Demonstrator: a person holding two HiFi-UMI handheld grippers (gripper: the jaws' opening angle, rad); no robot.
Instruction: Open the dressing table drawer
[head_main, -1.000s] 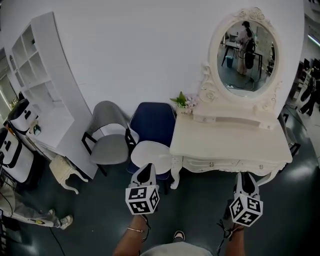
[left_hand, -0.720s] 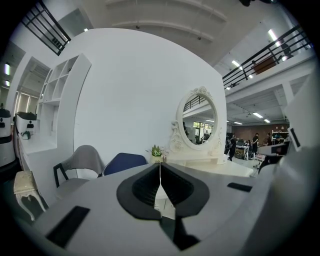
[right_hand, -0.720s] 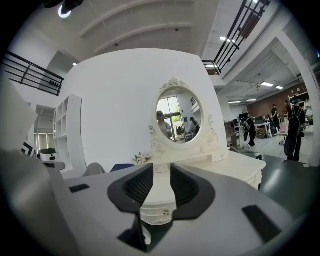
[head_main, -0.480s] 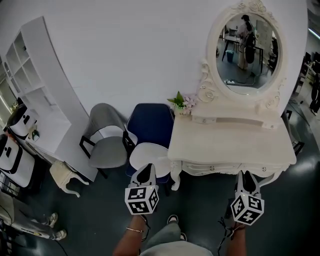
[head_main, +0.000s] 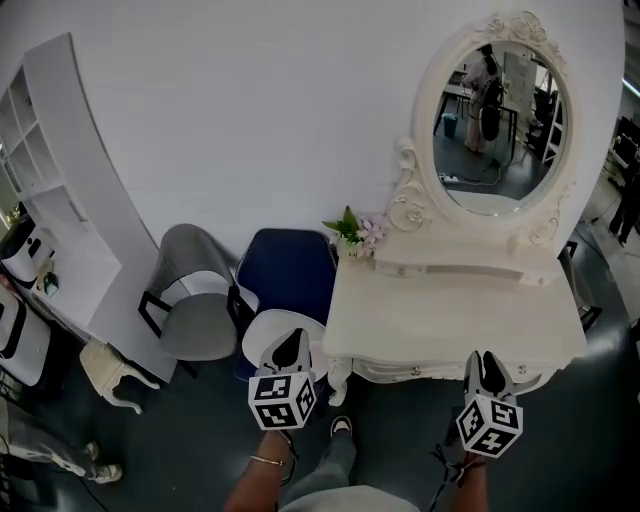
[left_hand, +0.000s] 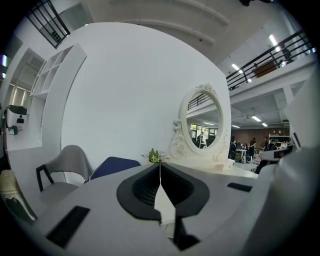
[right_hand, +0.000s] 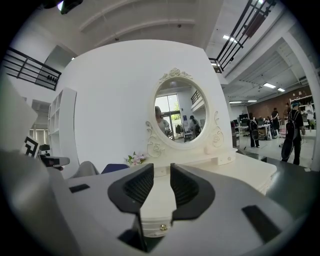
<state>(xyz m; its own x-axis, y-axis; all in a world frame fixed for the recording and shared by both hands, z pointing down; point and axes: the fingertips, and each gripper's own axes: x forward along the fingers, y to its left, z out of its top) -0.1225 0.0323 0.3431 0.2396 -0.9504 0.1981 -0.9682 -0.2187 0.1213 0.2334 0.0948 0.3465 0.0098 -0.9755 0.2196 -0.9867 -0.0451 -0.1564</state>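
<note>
Just ahead of right gripper (head_main: 483, 360), jaws apart and empty, dressing table drawer (head_main: 415, 372), left gripper (head_main: 290, 342) clenched

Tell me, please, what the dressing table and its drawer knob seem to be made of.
Dressing table: probably painted wood, satin cream-white; even colour, carved scrollwork round the mirror.
Drawer knob: likely metal, brassy and polished; small gold glint.

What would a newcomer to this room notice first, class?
The ornate white dressing table stands at right, with its big oval mirror rising above it. Next come the left tongs, shut, and the right tongs, open, at the bottom edge, then the blue chair left of the table.
</note>
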